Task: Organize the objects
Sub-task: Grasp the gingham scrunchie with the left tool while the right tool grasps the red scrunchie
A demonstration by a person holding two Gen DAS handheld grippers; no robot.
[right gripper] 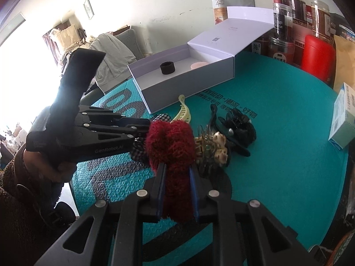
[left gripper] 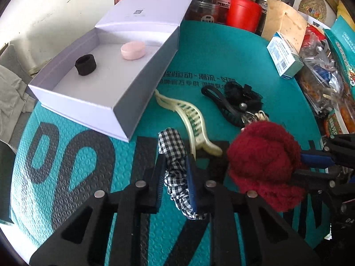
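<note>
The left gripper (left gripper: 176, 177) is clenched on a black-and-white checked fabric scrunchie (left gripper: 175, 168), which is squeezed between its two pads and bulges out above and below them. The right gripper (right gripper: 176, 188) is clamped on a fluffy dark red scrunchie (right gripper: 170, 146); the plush loop fills the gap between its pads and swells out past the fingertips. In the left wrist view the red scrunchie sits just right of the left jaws, and in the right wrist view the checked one lies just left of the right jaws, so the two grips are close together.

Just beyond both sets of jaws, on the teal embossed mat (left gripper: 221, 51), lies a pale yellow plastic claw clip (left gripper: 190, 119), touching the checked scrunchie's far end. Right of it is a heap of black hair clips and ties (left gripper: 235, 102) with a small gold beaded clip (right gripper: 213, 148) beside the red scrunchie.

Farther ahead and left of the jaws stands an open white cardboard box (left gripper: 88, 108), lid tipped back. Inside rest a black elastic band (left gripper: 85, 64) and a pink oval case (left gripper: 133, 50), apart from each other.
</note>
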